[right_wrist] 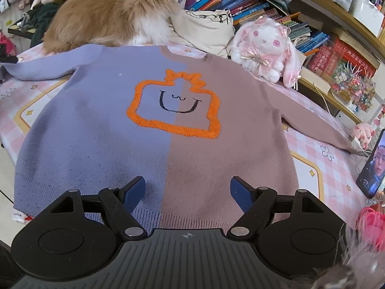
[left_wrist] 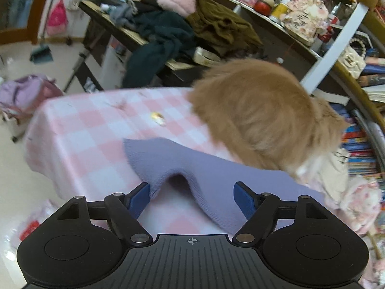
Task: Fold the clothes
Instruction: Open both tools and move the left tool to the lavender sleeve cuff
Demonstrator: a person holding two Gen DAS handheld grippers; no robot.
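Observation:
A sweater (right_wrist: 154,130), lavender on the left half and mauve on the right with an orange outlined face, lies flat and face up on the pink checked bed cover (right_wrist: 312,154). My right gripper (right_wrist: 187,192) is open and empty over its hem. My left gripper (left_wrist: 192,197) is open around the end of the lavender sleeve (left_wrist: 192,163), which is bunched up with a fold between the fingers. The jaws are not closed on it.
An orange cat (right_wrist: 108,16) lies on the bed at the sweater's collar, also in the left wrist view (left_wrist: 259,115). A plush rabbit (right_wrist: 267,48), a cream bag (right_wrist: 204,29), bookshelves and a phone (right_wrist: 373,163) stand at the right. A table piled with clothes (left_wrist: 173,31) stands beyond.

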